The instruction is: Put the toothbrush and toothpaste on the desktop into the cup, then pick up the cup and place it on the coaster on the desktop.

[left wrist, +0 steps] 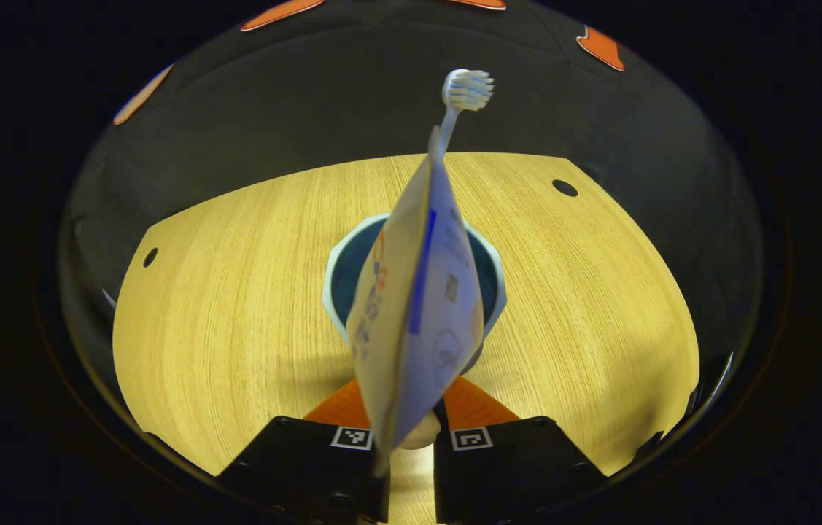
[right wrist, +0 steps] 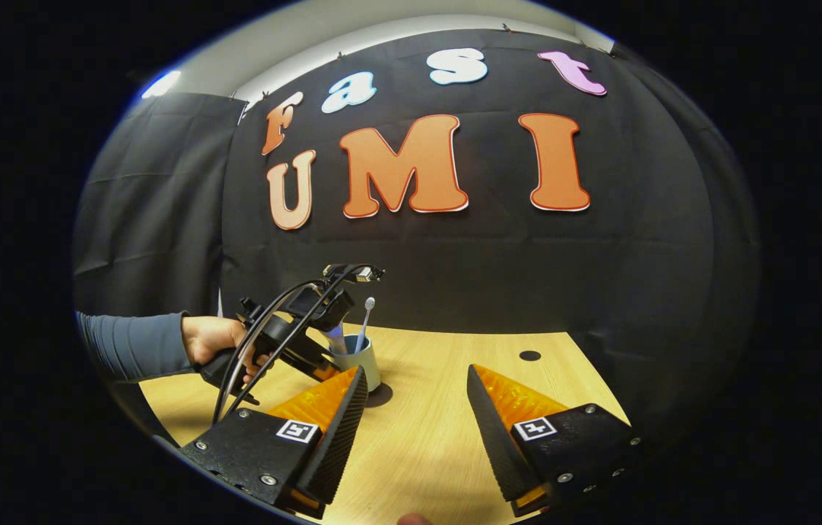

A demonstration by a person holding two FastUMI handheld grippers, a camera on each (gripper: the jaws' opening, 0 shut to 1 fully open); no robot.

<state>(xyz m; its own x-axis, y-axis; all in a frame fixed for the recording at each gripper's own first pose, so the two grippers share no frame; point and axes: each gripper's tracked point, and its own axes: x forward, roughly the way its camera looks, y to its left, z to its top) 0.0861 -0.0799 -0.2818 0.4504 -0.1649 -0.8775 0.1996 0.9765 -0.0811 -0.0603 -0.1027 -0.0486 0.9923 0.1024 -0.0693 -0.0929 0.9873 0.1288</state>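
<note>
In the left gripper view my left gripper is shut on the toothpaste tube, which points forward over the blue cup on the wooden desktop. A white toothbrush stands in the cup, bristles up. In the right gripper view a hand holds the left gripper tilted down at the cup, with the tube dipping into the cup beside the toothbrush. My right gripper hangs open over the desktop, right of the cup, with nothing between its fingers.
The desktop has small round holes near its far corners. A person's sleeve reaches in from the left. The booth's black cloth wall runs behind the desk's far edge.
</note>
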